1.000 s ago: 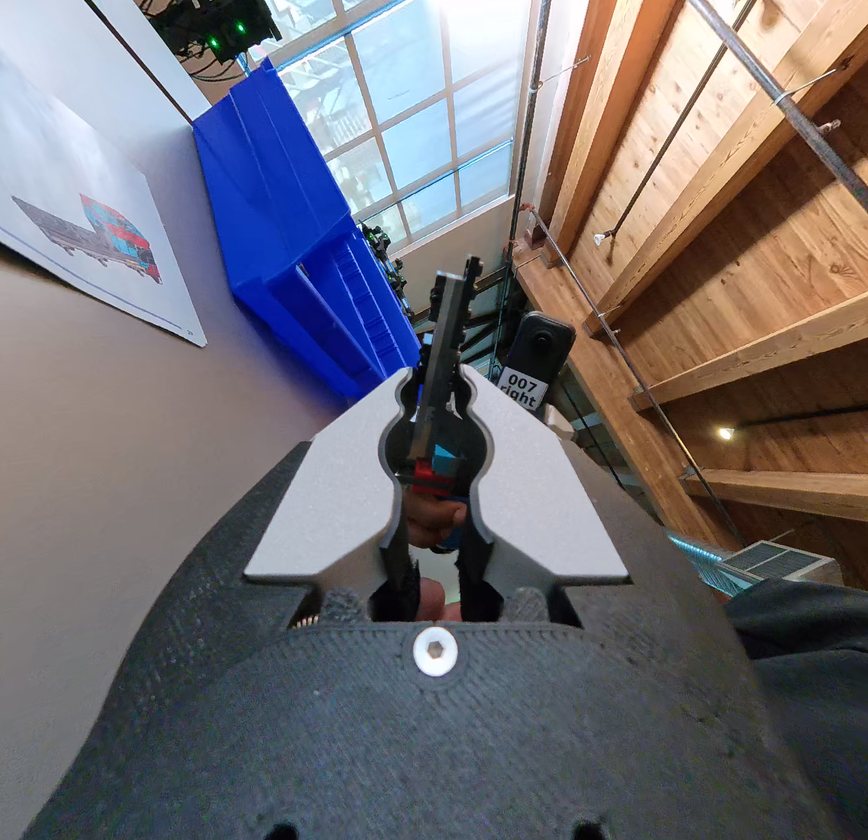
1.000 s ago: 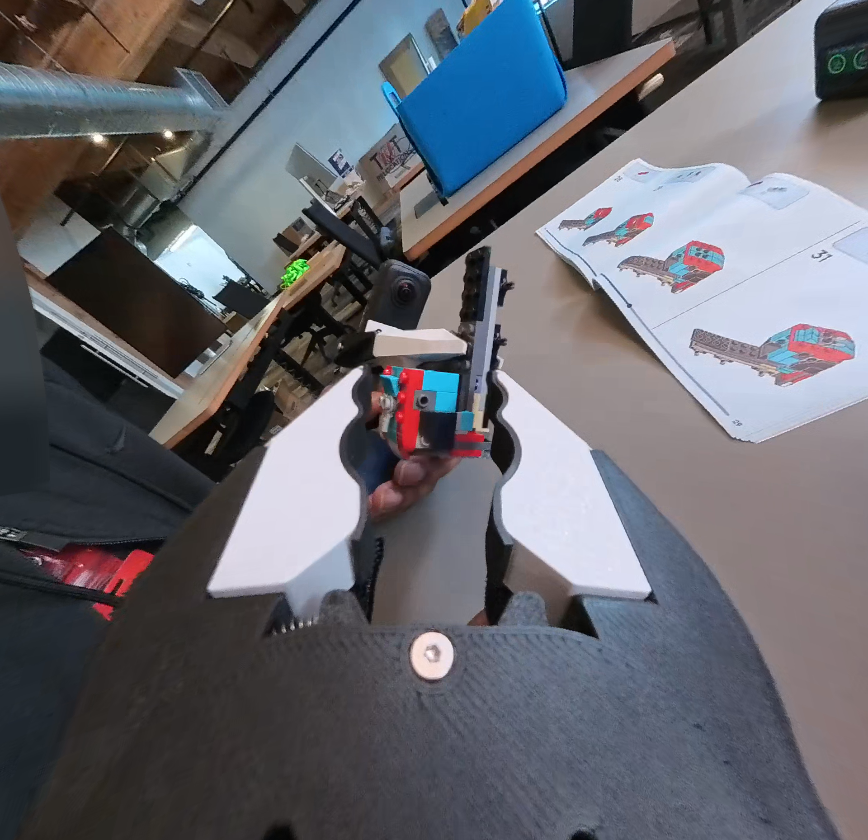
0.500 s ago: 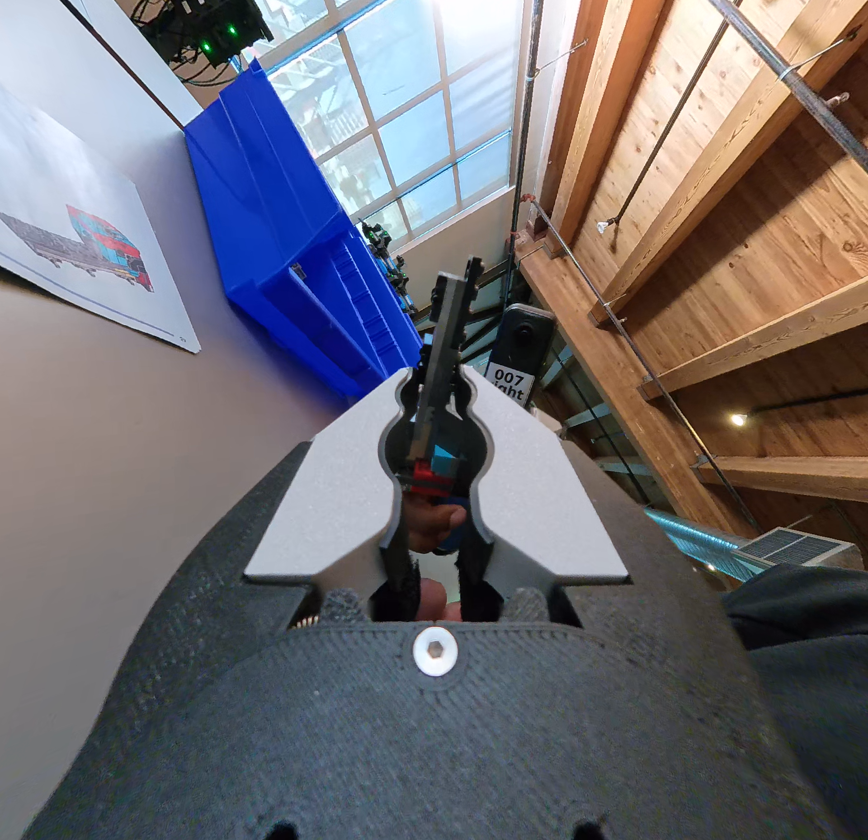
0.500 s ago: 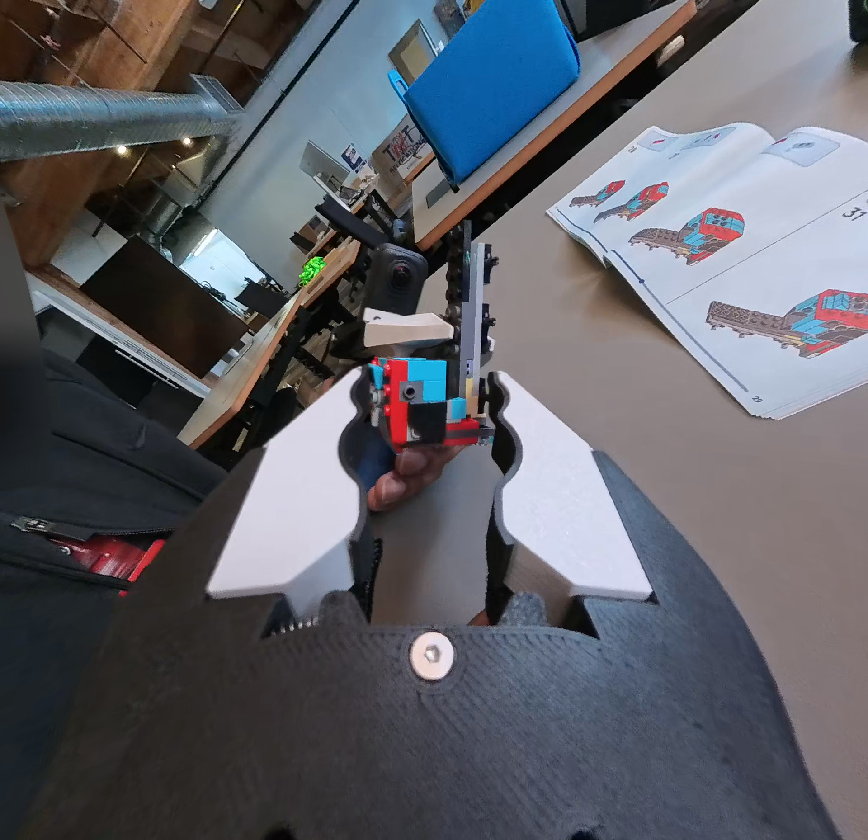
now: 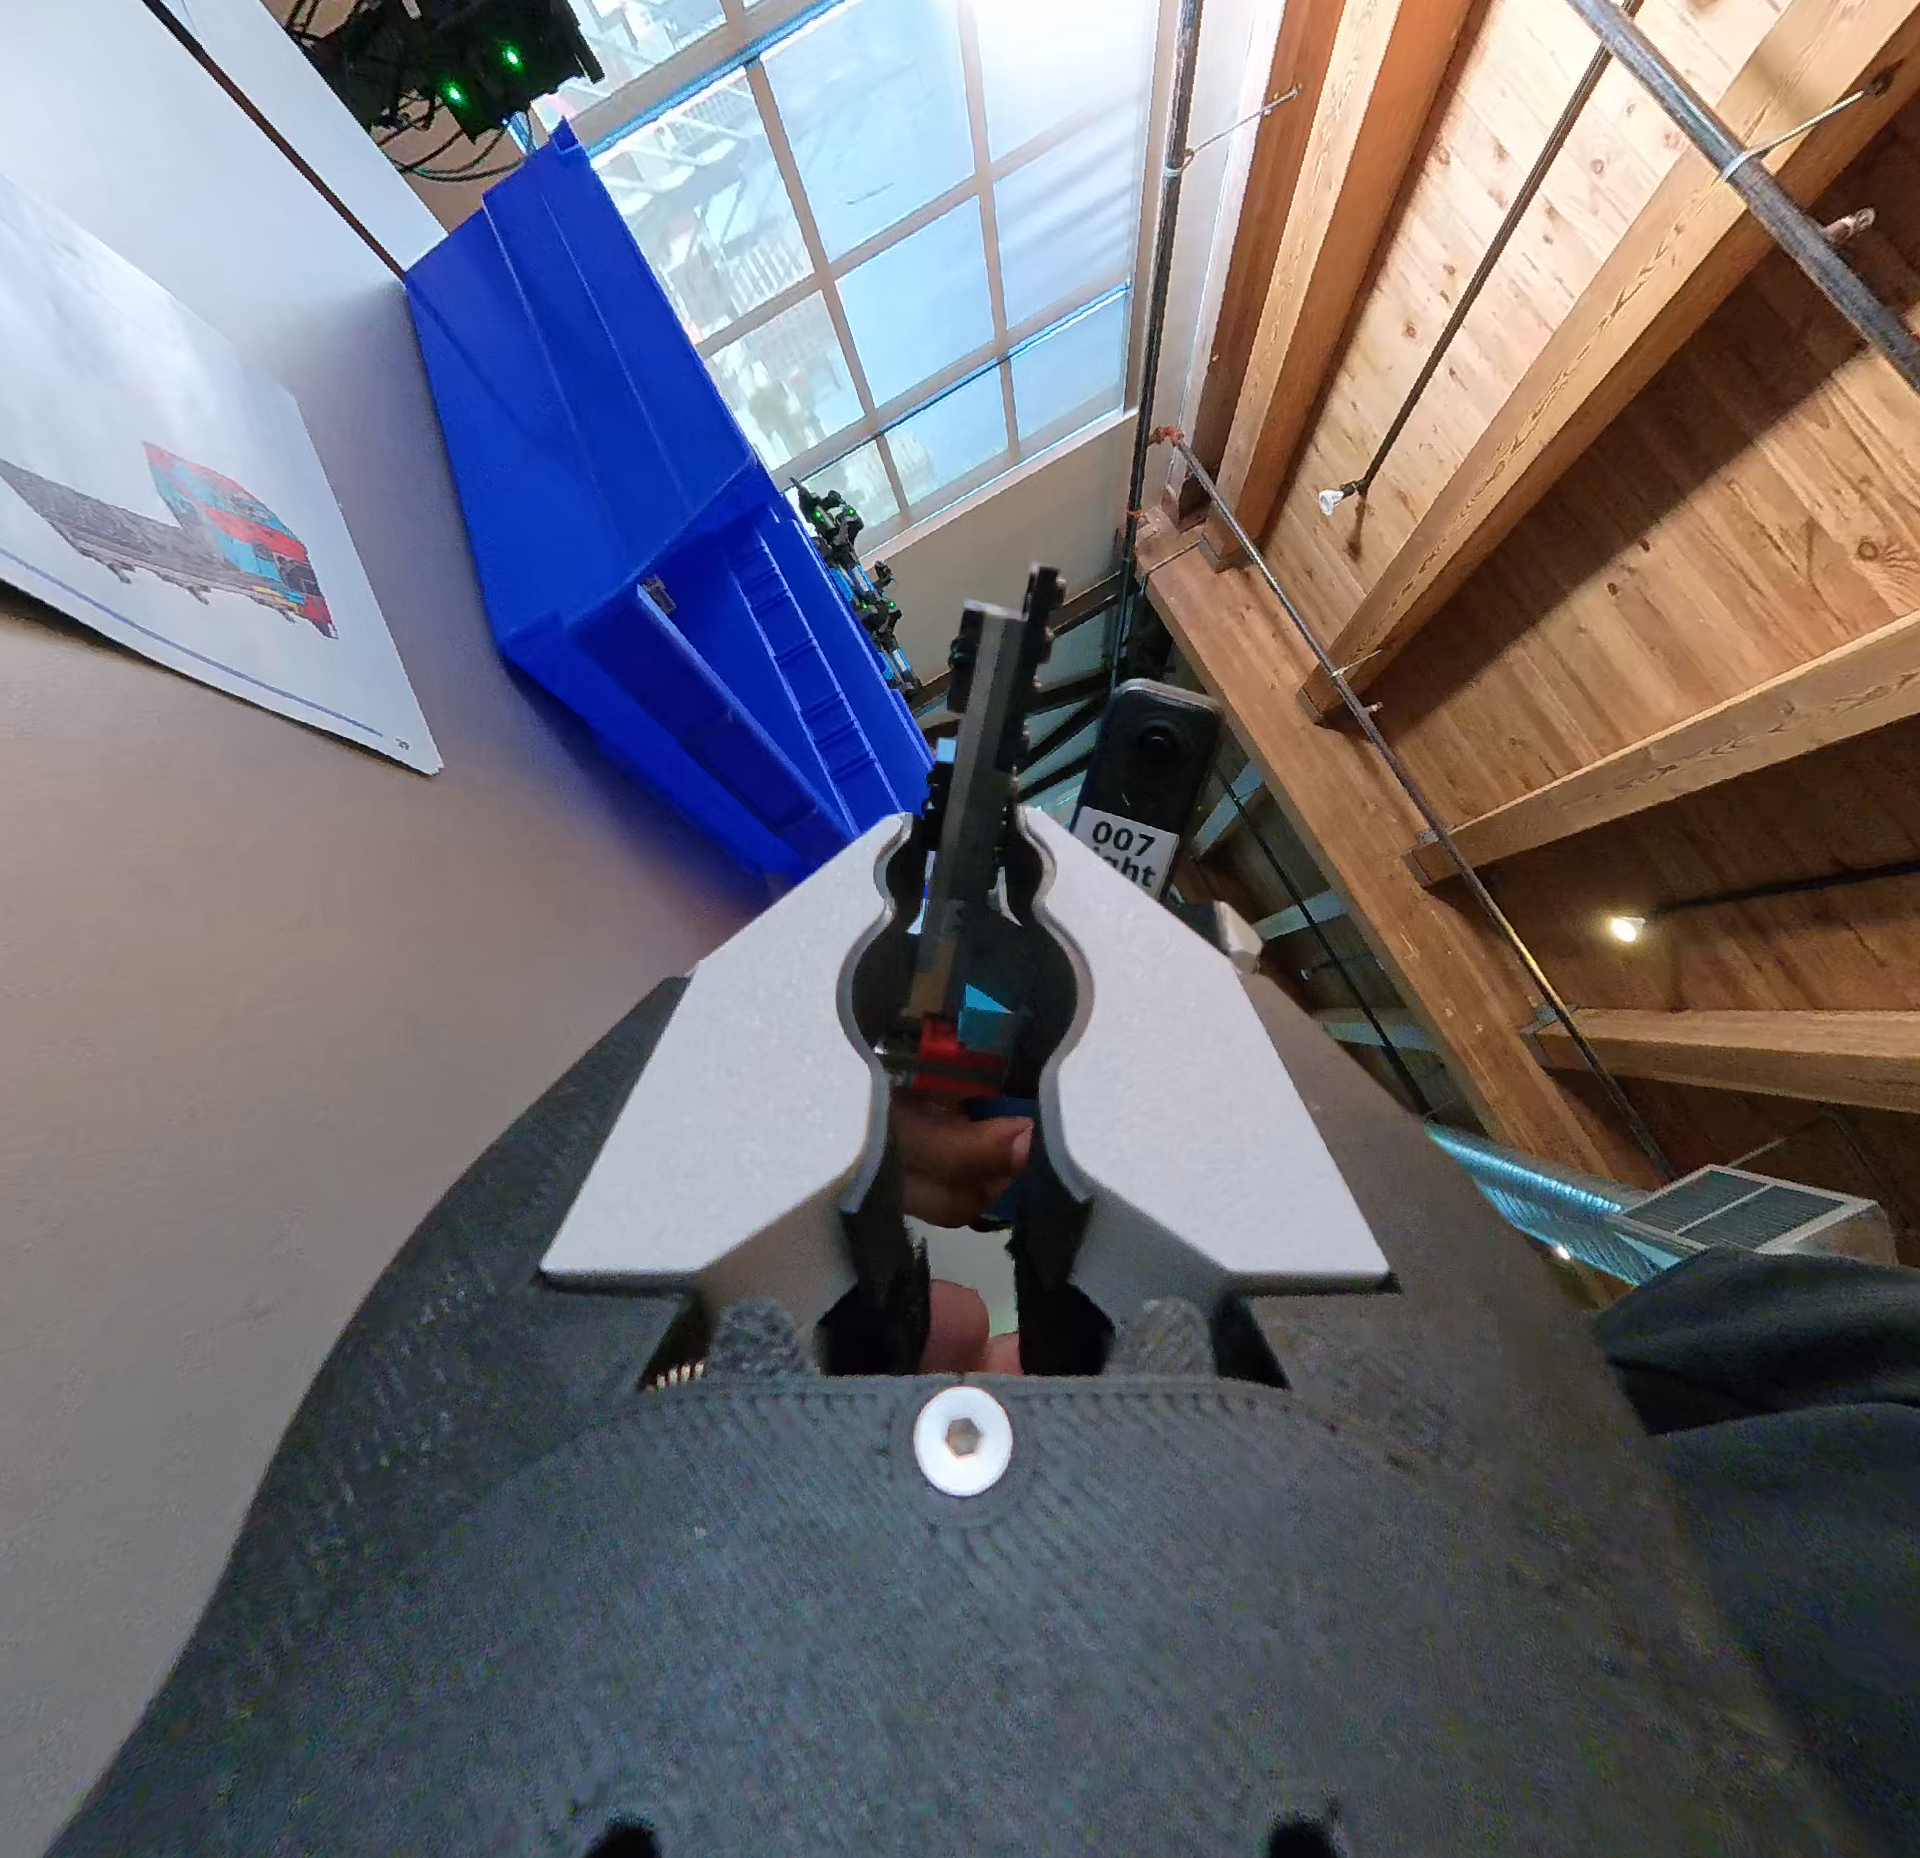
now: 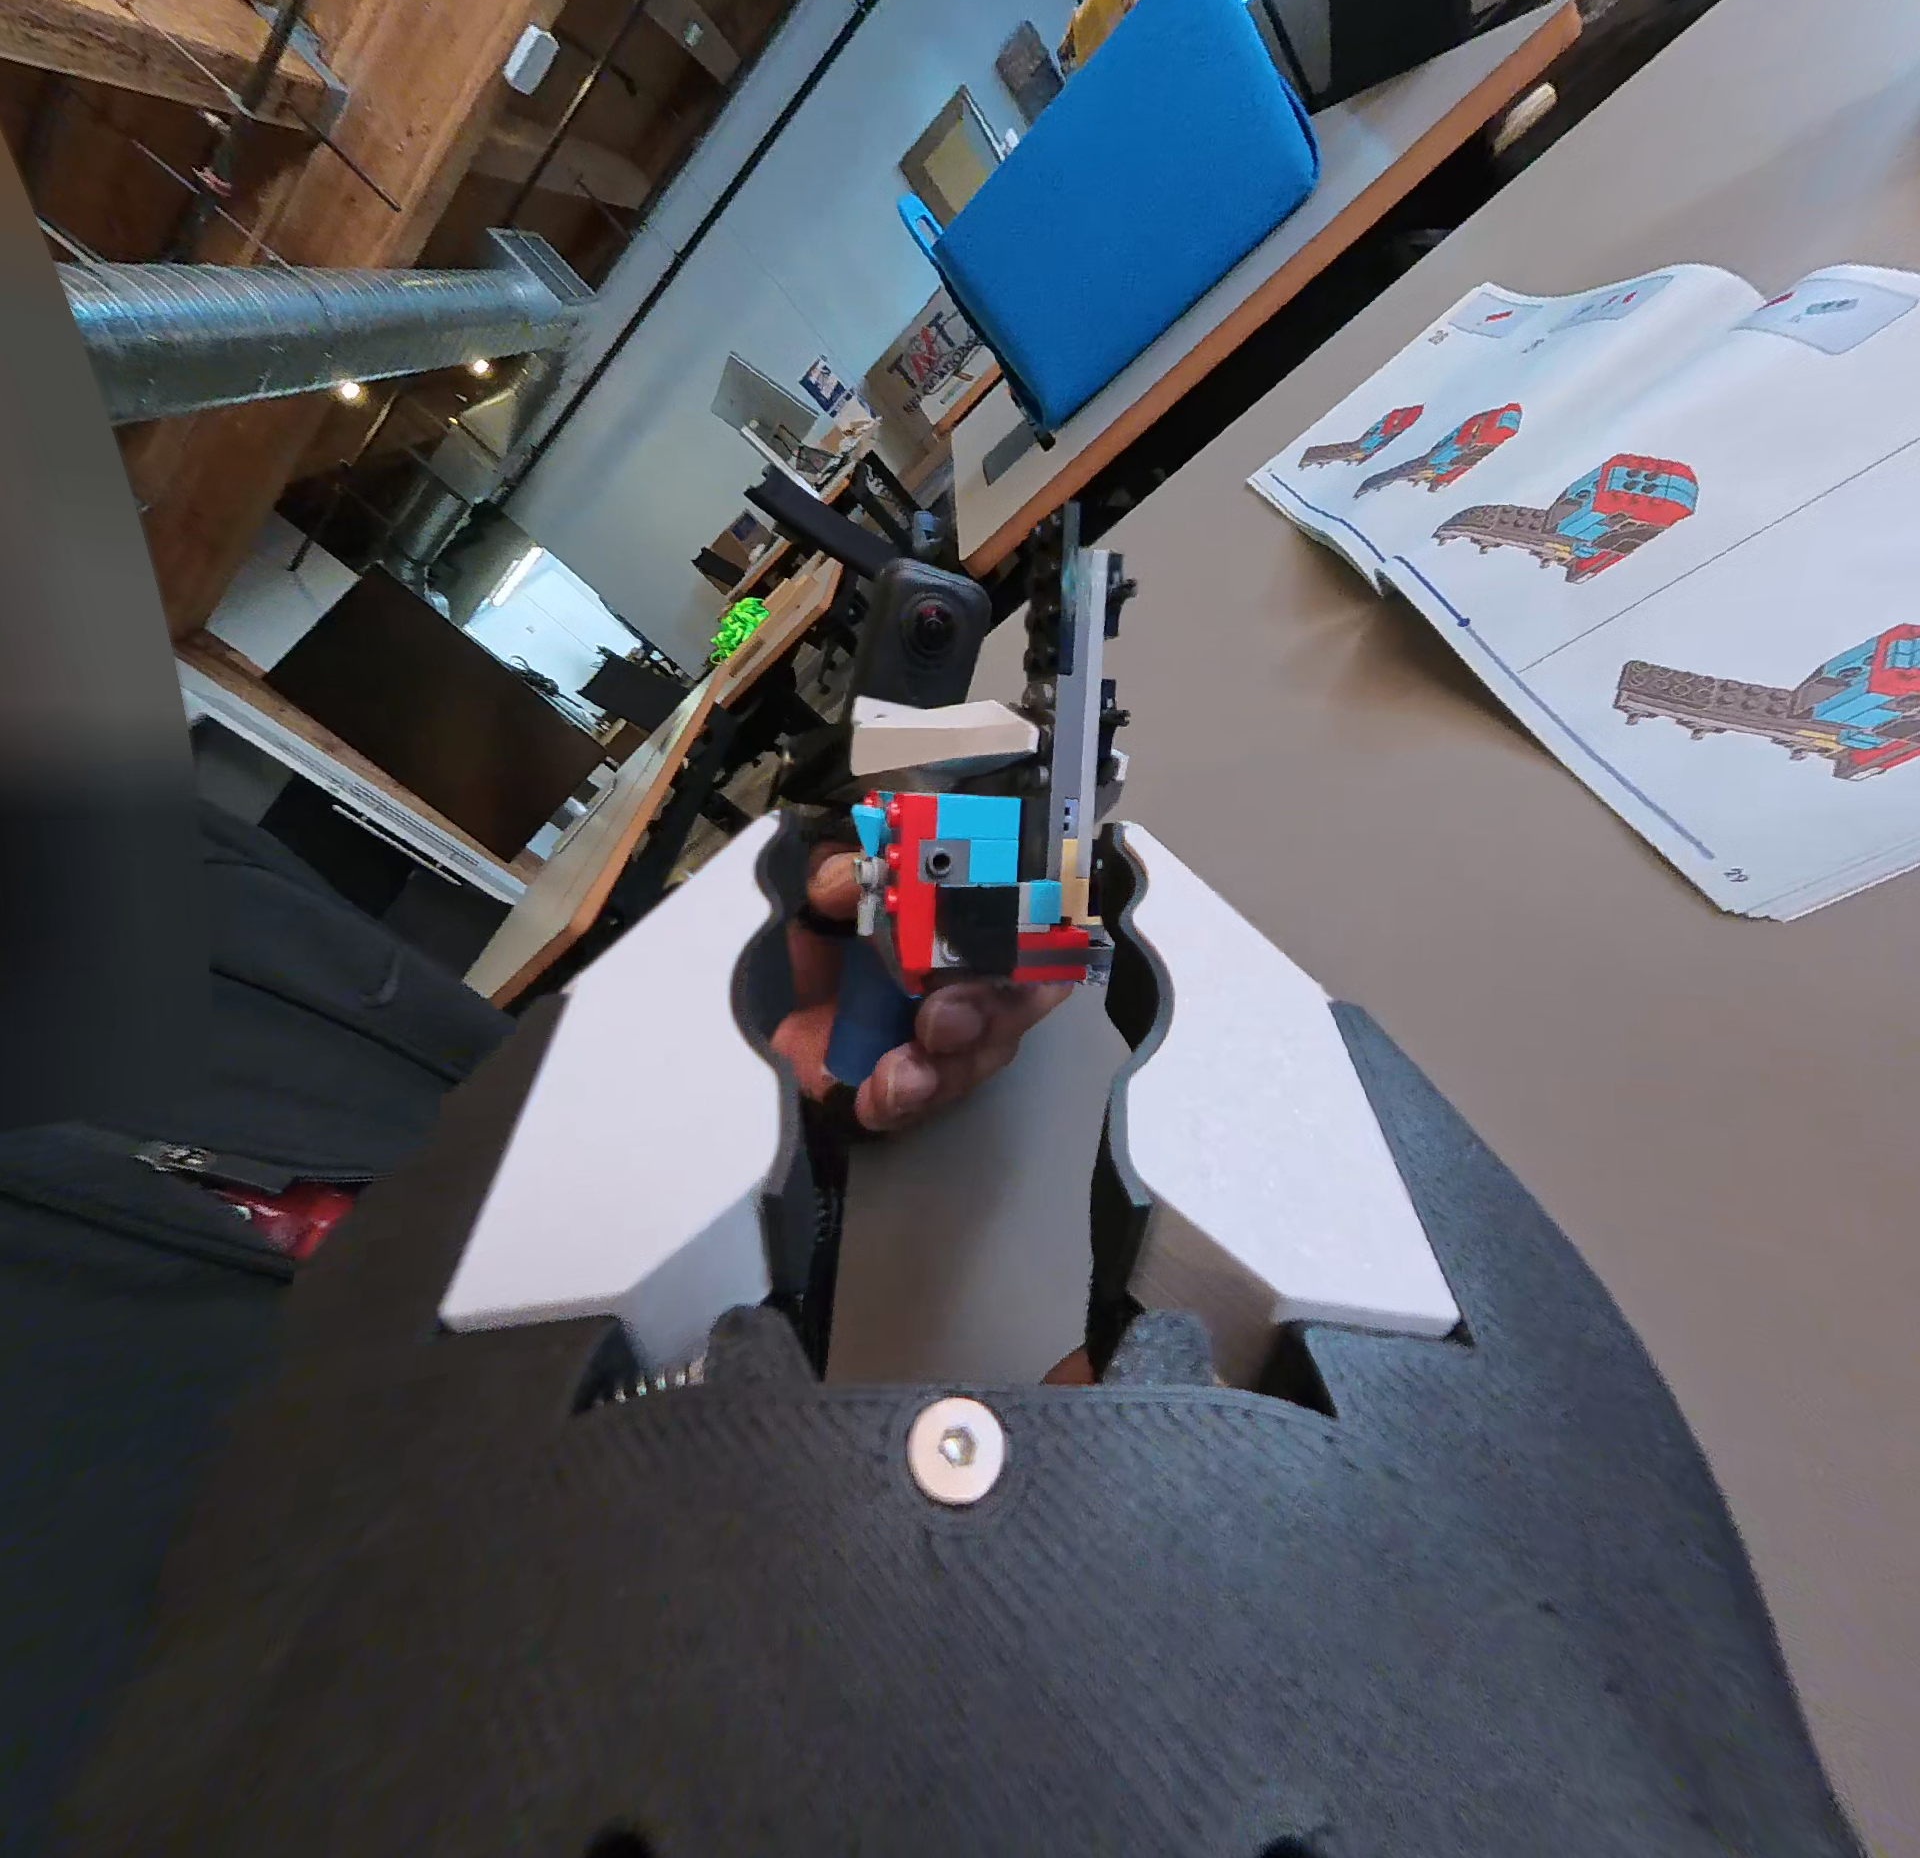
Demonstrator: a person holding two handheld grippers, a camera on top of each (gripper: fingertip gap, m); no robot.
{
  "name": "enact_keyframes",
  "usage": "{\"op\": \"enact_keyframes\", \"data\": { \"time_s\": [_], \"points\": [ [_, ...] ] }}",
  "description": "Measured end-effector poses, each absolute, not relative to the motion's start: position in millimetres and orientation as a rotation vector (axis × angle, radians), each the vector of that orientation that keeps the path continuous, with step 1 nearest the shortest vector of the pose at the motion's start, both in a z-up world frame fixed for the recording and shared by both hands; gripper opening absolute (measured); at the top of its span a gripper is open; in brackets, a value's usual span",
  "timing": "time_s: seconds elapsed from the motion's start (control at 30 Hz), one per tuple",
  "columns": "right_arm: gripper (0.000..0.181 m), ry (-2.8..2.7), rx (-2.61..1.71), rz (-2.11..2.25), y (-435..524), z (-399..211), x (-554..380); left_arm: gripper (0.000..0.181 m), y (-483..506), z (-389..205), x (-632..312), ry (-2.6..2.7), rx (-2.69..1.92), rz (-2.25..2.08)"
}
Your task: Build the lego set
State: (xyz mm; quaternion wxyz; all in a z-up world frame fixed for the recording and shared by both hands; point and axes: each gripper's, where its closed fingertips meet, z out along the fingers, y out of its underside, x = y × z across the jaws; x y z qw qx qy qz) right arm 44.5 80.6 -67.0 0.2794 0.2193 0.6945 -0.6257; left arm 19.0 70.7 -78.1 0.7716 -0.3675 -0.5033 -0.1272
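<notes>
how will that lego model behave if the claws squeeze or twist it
The lego model is probably stiff but fragile: it is many small bricks pressed together, so twisting may pop some off. Its long thin plate sticks far past the left claw, so it likely levers easily. It looks light.

over the last second the right claw (image 6: pixel 945 852) opened wider and drew nearer the lego model (image 6: pixel 977 894); the booklet (image 6: pixel 1662 582) slid toward the right edge.

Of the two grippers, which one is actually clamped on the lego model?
The left gripper: its fingers pinch the model's grey plate edge. The right gripper is wide open, with visible gaps between its fingers and the model.
</notes>
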Motion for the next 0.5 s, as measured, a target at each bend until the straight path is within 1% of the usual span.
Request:
{"op": "enact_keyframes", "data": {
  "time_s": [0.1,0.33,0.5],
  "points": [
    [0.062,1.848,0.585,-1.644,82.8,-67.8,49.9,0.014,73.2,-76.9,22.0,-1.067,-0.831,-0.275],
    [0.061,1.942,0.548,-1.637,90.2,-78.6,63.5,0.014,82.2,-76.9,30.8,-0.988,-0.953,-0.252],
    [0.061,1.903,0.544,-1.655,99.9,-81.2,63.4,0.014,94.4,-75.2,35.2,-0.930,-1.006,-0.282]
  ]
}}
